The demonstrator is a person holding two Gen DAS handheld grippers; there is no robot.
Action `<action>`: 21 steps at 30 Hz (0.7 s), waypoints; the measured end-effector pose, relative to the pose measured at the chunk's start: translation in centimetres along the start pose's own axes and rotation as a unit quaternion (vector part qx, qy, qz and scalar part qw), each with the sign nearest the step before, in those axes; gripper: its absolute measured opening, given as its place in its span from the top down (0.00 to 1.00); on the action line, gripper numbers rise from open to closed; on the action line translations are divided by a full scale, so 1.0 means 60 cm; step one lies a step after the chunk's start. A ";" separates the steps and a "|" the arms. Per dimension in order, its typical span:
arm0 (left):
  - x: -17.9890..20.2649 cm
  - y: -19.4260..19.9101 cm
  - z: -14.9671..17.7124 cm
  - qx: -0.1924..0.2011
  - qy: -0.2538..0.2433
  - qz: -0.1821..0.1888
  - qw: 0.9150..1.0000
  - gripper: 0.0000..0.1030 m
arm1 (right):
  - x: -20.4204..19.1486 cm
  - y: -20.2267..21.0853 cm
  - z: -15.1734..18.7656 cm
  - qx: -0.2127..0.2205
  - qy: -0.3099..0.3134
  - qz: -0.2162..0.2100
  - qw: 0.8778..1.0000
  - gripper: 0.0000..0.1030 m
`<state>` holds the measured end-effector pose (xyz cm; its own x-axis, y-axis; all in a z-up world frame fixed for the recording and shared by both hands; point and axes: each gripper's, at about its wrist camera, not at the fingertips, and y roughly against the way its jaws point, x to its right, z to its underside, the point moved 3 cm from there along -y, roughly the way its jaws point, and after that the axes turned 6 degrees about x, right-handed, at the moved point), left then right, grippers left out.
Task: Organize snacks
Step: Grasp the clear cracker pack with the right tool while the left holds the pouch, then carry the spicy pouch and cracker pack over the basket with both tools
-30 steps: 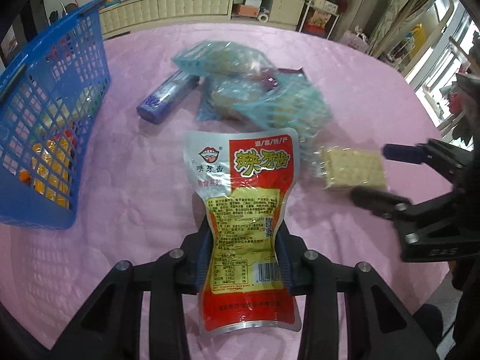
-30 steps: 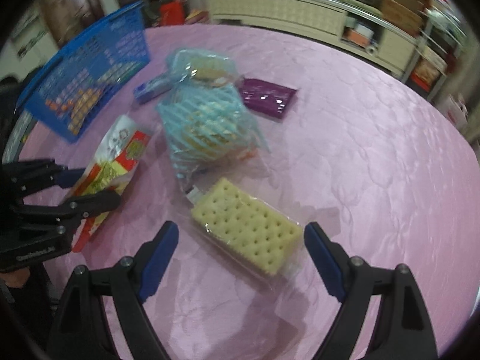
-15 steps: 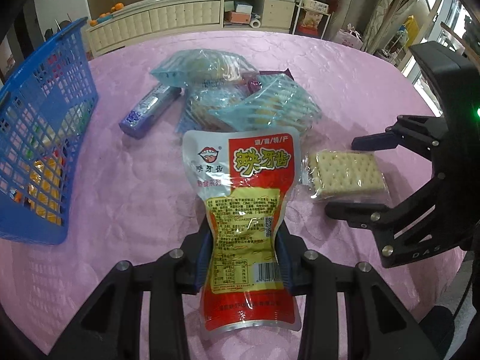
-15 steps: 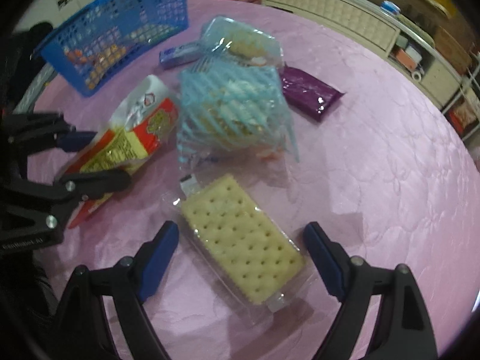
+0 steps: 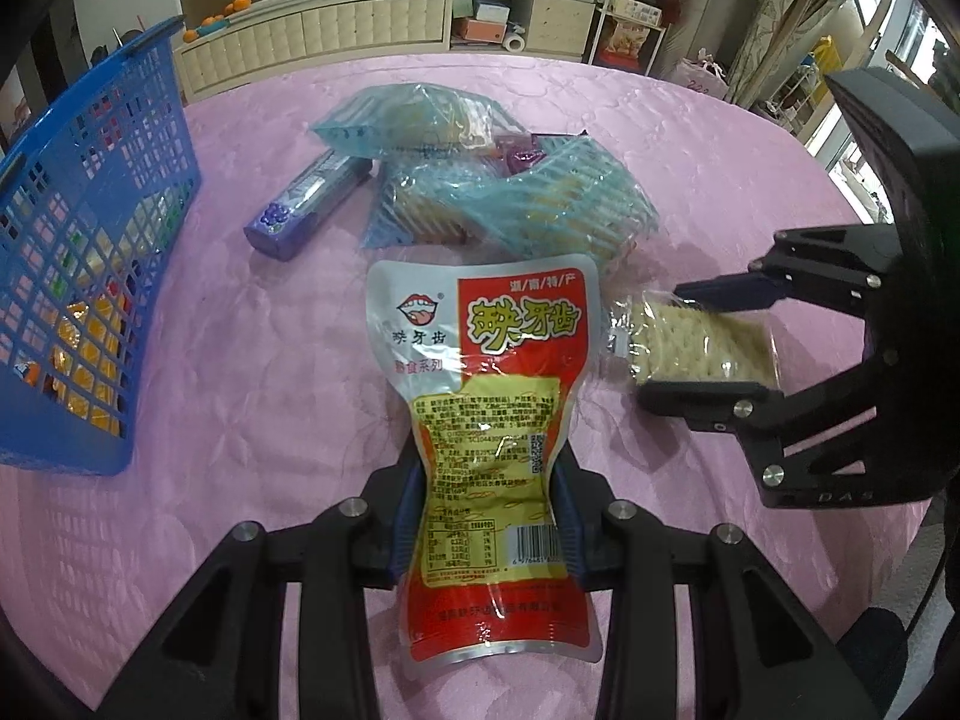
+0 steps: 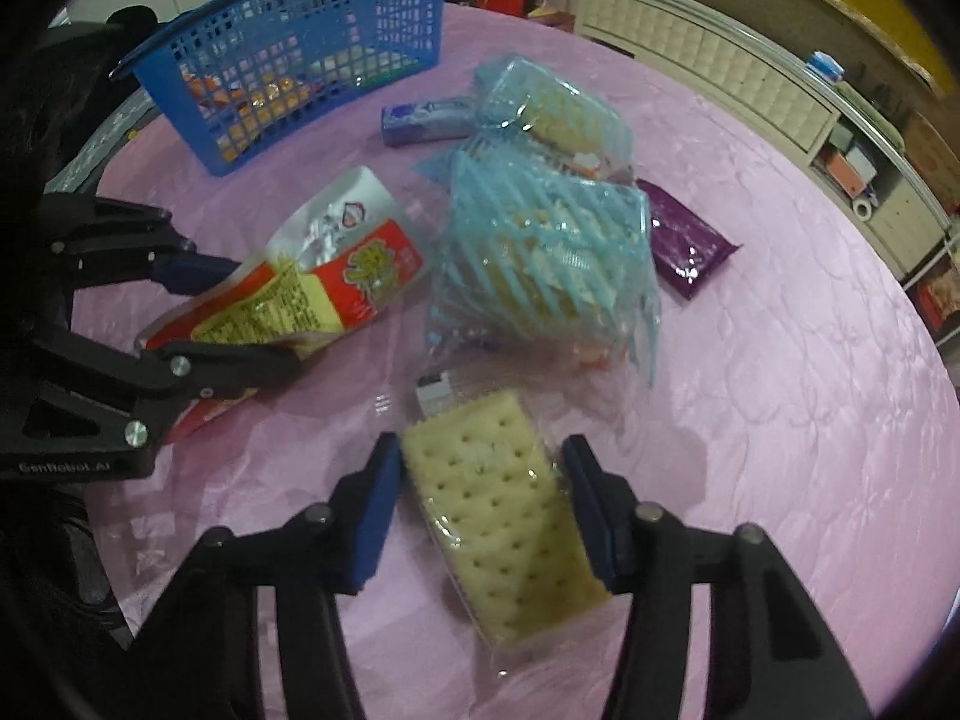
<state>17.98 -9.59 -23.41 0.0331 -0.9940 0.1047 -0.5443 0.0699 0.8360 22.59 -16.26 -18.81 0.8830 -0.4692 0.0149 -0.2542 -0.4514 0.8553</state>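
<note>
Background room clutter past the table's far edge

Pink quilted tablecloth (image 5: pixel 690 138) covers the table; cream sideboard (image 5: pixel 336 36) beyond the far edge with oranges (image 5: pixel 231 9) on top, tape roll (image 5: pixel 514 42) on a shelf, metal rack (image 5: pixel 636 18) at its right end.

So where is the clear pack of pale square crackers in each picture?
Left wrist view: the clear pack of pale crackers sits at the right, between the right gripper fingers.
Right wrist view: the pack is bottom centre, between that gripper's blue pads.
Shared landmark: the blue plastic basket, left in both.
</note>
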 end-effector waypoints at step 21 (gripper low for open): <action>-0.085 0.212 -0.024 0.117 0.005 0.006 0.993 0.65 | -0.137 0.169 -0.096 0.087 -0.063 0.059 0.992 0.45</action>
<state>12.11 -3.52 -12.53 0.0338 -0.9922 0.1203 -0.7239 0.0587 0.6874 15.04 -12.59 -7.28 0.7888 -0.6137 0.0356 -0.4276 -0.5061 0.7490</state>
